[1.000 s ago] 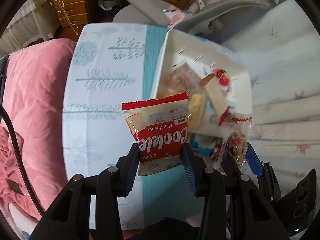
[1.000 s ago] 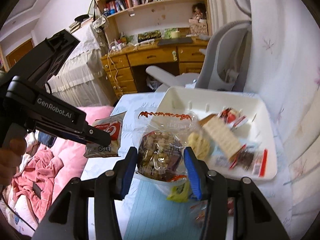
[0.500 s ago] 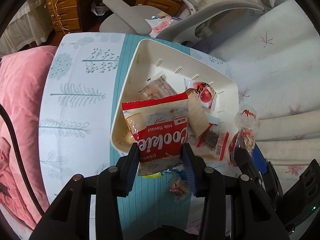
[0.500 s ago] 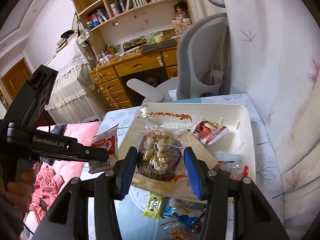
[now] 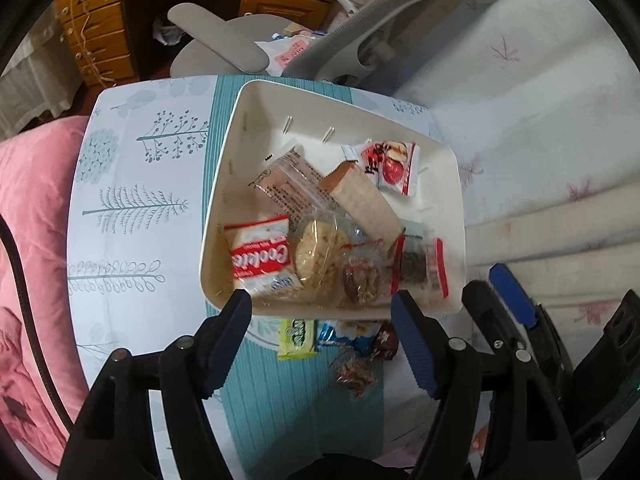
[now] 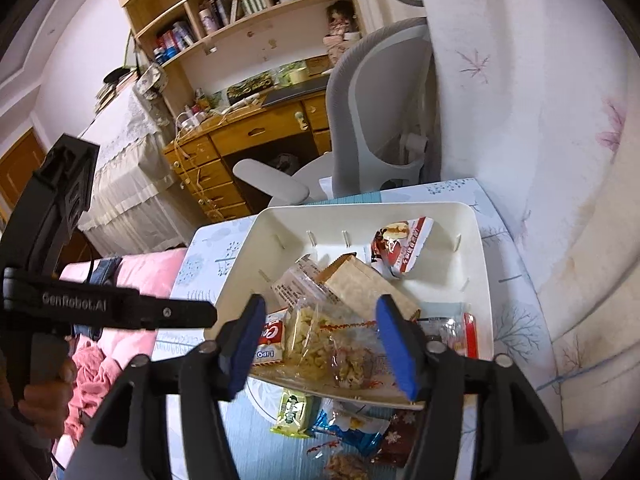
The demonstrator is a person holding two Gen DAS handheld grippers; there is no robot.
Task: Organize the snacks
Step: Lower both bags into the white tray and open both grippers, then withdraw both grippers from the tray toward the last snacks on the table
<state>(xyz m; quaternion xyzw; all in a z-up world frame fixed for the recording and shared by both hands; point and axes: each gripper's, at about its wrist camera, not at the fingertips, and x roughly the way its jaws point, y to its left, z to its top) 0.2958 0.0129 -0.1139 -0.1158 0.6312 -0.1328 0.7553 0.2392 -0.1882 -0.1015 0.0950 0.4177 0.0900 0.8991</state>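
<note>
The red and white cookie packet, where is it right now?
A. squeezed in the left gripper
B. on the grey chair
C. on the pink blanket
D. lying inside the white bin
D: the cookie packet lies in the white bin beside the other snacks, and the left gripper, its jaws opening, has nothing between them.

Smooth plastic bin (image 5: pixel 448 160); glossy wrappers; wooden desk (image 6: pixel 256 132).

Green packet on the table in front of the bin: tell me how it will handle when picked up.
The green packet lies flat, small and thin, so it is probably light. Its glossy wrapper looks slippery and likely crinkles under a pinch. It sits close against the blue packet, which may shift along.
</note>
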